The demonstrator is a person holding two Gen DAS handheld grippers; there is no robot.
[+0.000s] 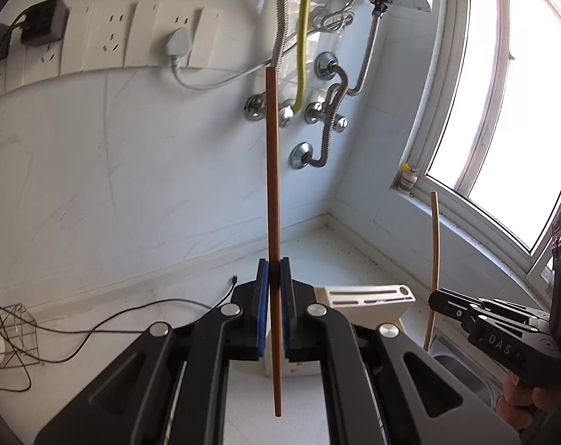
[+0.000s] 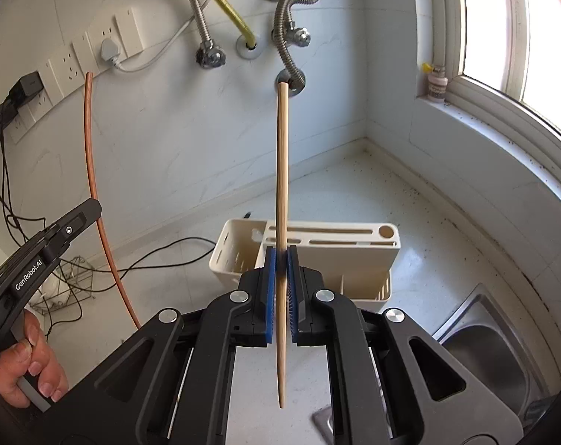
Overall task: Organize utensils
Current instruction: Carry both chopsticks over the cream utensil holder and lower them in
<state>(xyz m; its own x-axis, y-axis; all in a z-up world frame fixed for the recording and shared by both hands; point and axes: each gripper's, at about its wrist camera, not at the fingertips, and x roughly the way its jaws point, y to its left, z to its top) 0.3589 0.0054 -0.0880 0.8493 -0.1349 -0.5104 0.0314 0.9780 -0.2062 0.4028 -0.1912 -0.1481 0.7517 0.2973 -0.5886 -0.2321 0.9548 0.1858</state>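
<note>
My left gripper (image 1: 275, 270) is shut on a reddish-brown chopstick (image 1: 273, 193) and holds it upright above the counter. My right gripper (image 2: 281, 256) is shut on a pale bamboo chopstick (image 2: 282, 170), also upright. A cream utensil holder (image 2: 332, 244) with slots and a side basket stands on the counter just beyond both grippers; it also shows in the left wrist view (image 1: 369, 298). The right gripper (image 1: 434, 298) with the pale chopstick (image 1: 434, 252) shows at the right of the left wrist view. The left gripper (image 2: 95, 209) with the brown chopstick (image 2: 95, 170) shows at the left of the right wrist view.
A steel sink (image 2: 491, 348) lies at the right. Black cables (image 2: 161, 256) and a wire rack (image 1: 13, 330) lie on the white counter at the left. Hoses and valves (image 1: 317, 111) hang on the tiled wall. A small bottle (image 2: 436, 83) stands on the window sill.
</note>
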